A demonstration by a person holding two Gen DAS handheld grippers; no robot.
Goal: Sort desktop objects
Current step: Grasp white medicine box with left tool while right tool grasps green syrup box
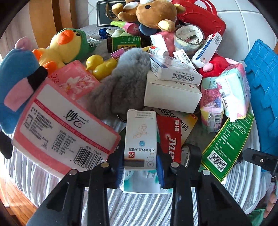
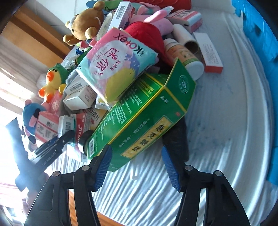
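Observation:
A small white medicine box (image 1: 140, 139) stands on end at the near edge of the pile. My left gripper (image 1: 140, 168) is shut on it, a blue pad pressed to each side of its lower part. A long green box (image 2: 139, 121) leans out of the heap, and its near end lies between the fingers of my right gripper (image 2: 137, 169). The left pad (image 2: 102, 166) touches the box's edge, while the right pad (image 2: 171, 170) stands apart from it, so this gripper is open. The same green box (image 1: 227, 147) shows in the left wrist view.
The heap holds a grey furry toy (image 1: 121, 83), a yellow duck plush (image 1: 64, 47), a brown bear (image 1: 152, 13), a pink tissue pack (image 1: 59, 132), a Kotex pack (image 2: 118, 64) and several medicine boxes. A blue crate (image 1: 264, 90) stands at the right. Striped white cloth (image 2: 217, 139) covers the table.

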